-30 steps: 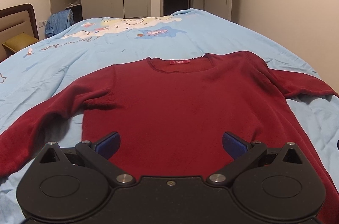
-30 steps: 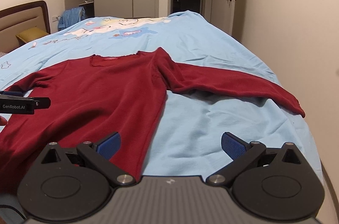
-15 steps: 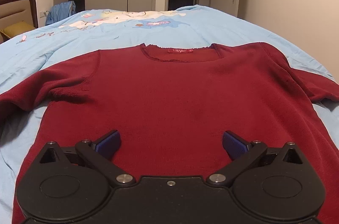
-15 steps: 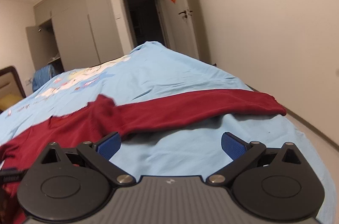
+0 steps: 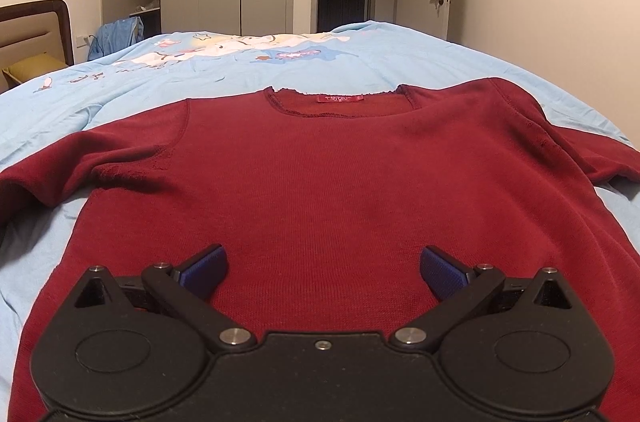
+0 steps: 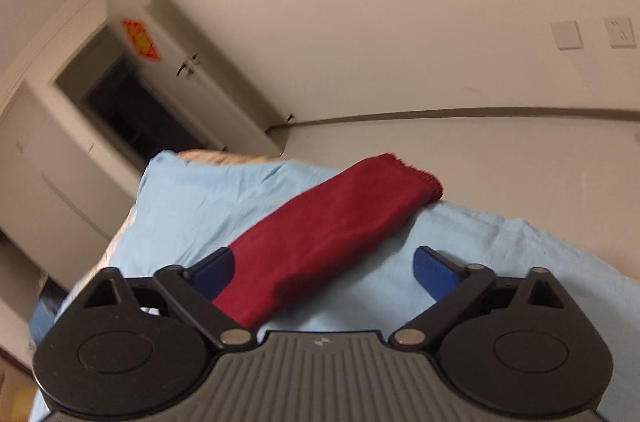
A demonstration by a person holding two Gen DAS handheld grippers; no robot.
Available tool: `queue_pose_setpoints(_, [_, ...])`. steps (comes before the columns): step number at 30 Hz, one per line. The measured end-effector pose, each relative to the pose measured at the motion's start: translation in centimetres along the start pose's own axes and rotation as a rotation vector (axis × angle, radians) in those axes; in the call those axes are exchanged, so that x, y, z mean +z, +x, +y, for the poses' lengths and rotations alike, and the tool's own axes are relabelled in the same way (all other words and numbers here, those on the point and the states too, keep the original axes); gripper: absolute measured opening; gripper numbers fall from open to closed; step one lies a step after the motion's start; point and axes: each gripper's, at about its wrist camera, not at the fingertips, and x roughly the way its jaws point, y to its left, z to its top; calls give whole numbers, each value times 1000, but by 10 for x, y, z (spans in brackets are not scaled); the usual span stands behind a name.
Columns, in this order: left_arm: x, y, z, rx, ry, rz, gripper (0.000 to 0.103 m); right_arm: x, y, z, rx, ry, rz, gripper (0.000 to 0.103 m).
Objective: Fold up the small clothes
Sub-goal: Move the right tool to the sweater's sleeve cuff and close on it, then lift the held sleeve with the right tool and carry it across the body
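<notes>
Sweater: a dark red sweater (image 5: 344, 182) lies flat and face up on the blue bedspread (image 5: 240, 70), neckline away from the camera, both sleeves spread out to the sides.
Left gripper: the left gripper (image 5: 323, 268) hangs low over the sweater's lower body, jaws wide apart, holding nothing.
Right gripper: the right gripper (image 6: 323, 268) is tilted and aimed along the sweater's right sleeve (image 6: 332, 234); jaws wide apart, nothing held. The sleeve passes by the left finger; contact cannot be judged.
Cuff: the cuff (image 6: 416, 174) lies near the bedspread's edge, floor beyond.
Stage: probably lining up to take the sleeve and fold it inward.
Risk: closing on bedspread along with the sleeve would drag the bedding and wrinkle the sweater.
Risk: a shallow pinch near the cuff could slip, letting the sleeve drop over the edge.
</notes>
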Motion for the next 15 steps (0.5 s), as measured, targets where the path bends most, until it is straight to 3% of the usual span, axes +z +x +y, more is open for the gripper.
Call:
queue_pose_setpoints(3, [-1, -1, -1, 3, 4, -2, 103, 7, 16, -8, -35, 56, -19, 74])
queue_pose_setpoints(6, [-1, -1, -1, 3, 4, -3, 103, 11, 31, -13, -69, 70, -20, 48])
queue_pose_setpoints(8, [-1, -1, -1, 3, 5, -3, 103, 13, 38, -13, -82, 69, -7, 23])
queue_pose_setpoints(10, [-1, -1, -1, 3, 5, -3, 103, 15, 41, -11, -78, 46, -11, 10])
queue_pose_setpoints(15, [-2, -1, -1, 2, 4, -3, 103, 25, 17, -5, -61, -26, -125, 6])
